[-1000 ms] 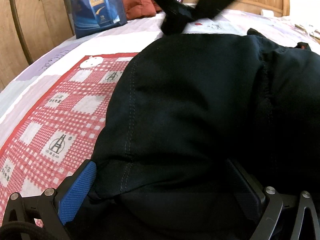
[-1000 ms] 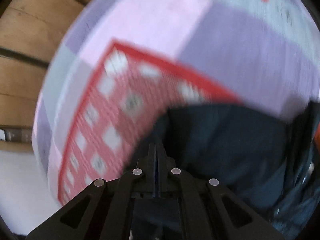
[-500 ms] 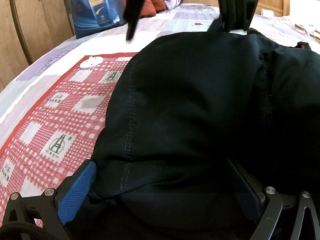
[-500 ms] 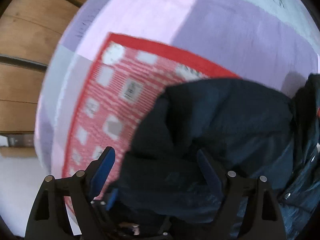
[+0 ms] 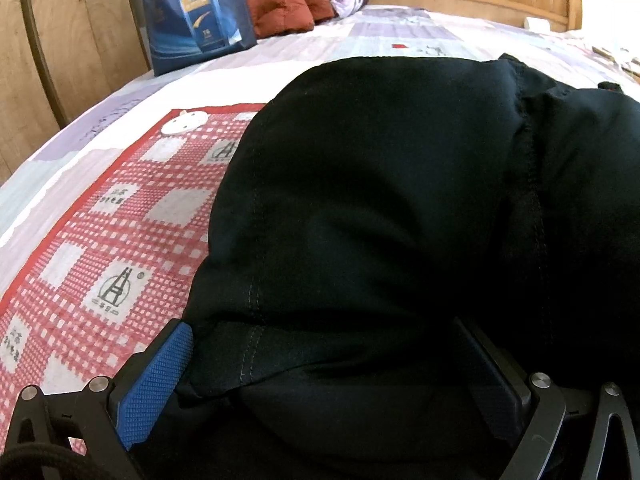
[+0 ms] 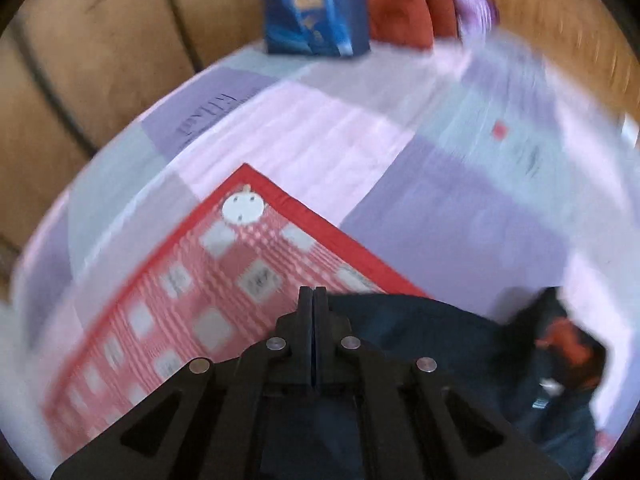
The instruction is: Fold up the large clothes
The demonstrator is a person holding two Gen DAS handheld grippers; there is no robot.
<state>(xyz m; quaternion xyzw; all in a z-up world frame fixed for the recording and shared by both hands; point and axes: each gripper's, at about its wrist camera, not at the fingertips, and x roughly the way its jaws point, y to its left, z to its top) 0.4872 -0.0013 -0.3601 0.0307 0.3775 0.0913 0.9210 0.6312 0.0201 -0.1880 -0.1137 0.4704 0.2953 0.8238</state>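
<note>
A dark jacket [image 5: 400, 208] lies in a bulky heap on the bed [image 5: 420, 36], partly over a red checked cloth [image 5: 100, 248] spread on the pale purple bedcover. The left tongs [image 5: 324, 364] sit low at the near edge of the heap with a stitched fold of the jacket between the blue pads [image 5: 152, 384]. The fingers stand wide, and I cannot tell whether they truly press the fabric or only rest around it.

The right tongs [image 6: 313, 308] are closed tight with nothing between them, held above the far edge of the jacket and pointing down toward the checked cloth.

At the head of the bed stand a blue bag [image 5: 200, 12] and a red cushion [image 5: 284, 0].

The folding looks partway at best: the jacket is gathered into a rounded mound with no flat, squared shape, and a loose part with an orange lining trails off to the side. Flattening and the final folds seem left to do.
</note>
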